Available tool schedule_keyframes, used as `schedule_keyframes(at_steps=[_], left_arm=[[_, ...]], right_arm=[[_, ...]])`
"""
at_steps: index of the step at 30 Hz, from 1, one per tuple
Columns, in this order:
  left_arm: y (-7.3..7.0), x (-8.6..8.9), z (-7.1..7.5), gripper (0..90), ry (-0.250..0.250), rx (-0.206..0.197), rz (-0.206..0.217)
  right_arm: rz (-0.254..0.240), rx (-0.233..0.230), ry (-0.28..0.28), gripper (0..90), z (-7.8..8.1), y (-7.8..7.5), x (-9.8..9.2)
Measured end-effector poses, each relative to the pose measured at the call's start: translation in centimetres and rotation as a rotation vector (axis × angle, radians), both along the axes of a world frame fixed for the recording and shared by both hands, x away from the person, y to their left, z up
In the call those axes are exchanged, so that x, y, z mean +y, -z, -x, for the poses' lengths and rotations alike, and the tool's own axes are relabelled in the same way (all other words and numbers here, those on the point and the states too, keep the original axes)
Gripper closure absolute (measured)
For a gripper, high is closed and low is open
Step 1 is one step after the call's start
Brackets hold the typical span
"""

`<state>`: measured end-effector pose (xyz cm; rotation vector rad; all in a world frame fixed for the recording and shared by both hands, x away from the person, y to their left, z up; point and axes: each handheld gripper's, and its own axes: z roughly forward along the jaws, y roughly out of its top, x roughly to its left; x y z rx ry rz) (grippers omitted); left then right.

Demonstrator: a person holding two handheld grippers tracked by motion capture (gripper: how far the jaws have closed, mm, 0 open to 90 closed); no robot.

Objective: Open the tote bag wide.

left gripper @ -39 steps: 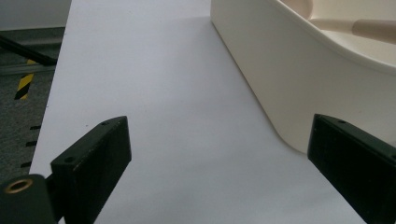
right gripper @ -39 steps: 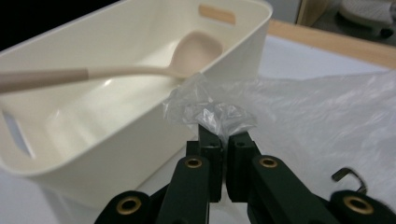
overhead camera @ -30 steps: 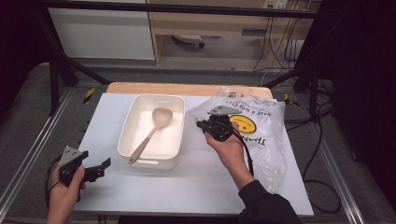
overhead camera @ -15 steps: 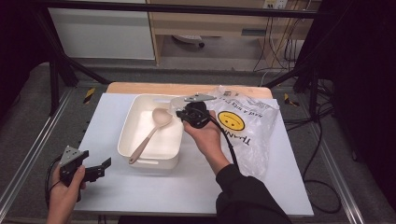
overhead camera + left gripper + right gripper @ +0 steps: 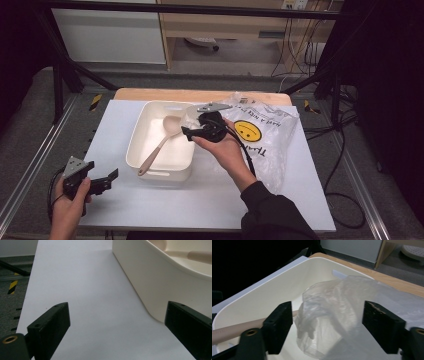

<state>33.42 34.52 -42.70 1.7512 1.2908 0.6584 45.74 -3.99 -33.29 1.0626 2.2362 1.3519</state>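
A cream plastic tub (image 5: pixel 134 145) stands on the white table with a beige spoon (image 5: pixel 162 140) lying in it. To its right lies a clear plastic bag (image 5: pixel 270 145) printed with a yellow smiley. My right gripper (image 5: pixel 189 134) hovers over the tub's right rim. Its jaws have just been opening and now stand wide. In the right gripper view the bag's crumpled edge (image 5: pixel 332 305) hangs loose between the jaws, over the tub's inside (image 5: pixel 274 290). My left gripper (image 5: pixel 107 177) rests at the table's front left, open, nothing between its jaws, facing the tub's wall (image 5: pixel 155 282).
The white tabletop (image 5: pixel 210 200) has bare room in front of the tub and at its left. A wooden board edge (image 5: pixel 150 94) runs behind the tub. Black frame bars and cables flank the table.
My right gripper moved left from above the bag to the tub's right rim, dragging the bag's edge along, and its jaws opened. The left hand stayed put.
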Motion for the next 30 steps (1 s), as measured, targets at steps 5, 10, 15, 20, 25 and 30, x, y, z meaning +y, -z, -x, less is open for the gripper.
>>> schedule_keyframes(at_steps=[5, 10, 15, 20, 25, 30], left_arm=[[0.0, 0.0, 0.0, 5.8, 0.000, 0.002, -0.003], [0.1, 0.1, 0.0, 5.8, -0.006, 0.002, 0.000], [0.1, 0.1, 0.0, 5.8, -0.012, -0.003, 0.002], [0.1, 0.2, 0.0, 5.8, -0.020, -0.003, 0.007], [0.2, 0.3, -0.1, 5.7, -0.026, 0.003, 0.006], [0.3, 0.4, -0.1, 5.7, -0.031, 0.007, 0.007]], right_arm=[[-0.002, 0.006, -0.007, 13.9, 0.6, -0.3, -1.5], [-0.003, -0.008, -0.004, 10.9, 1.4, -0.5, -3.4], [0.008, -0.022, 0.007, 9.4, 2.1, -0.1, -6.1], [0.024, -0.018, 0.023, 8.2, 2.3, 1.3, -8.6], [0.037, 0.001, 0.041, 7.5, 1.7, 3.3, -10.4], [0.048, 0.026, 0.041, 7.9, 0.6, 5.6, -10.9]])
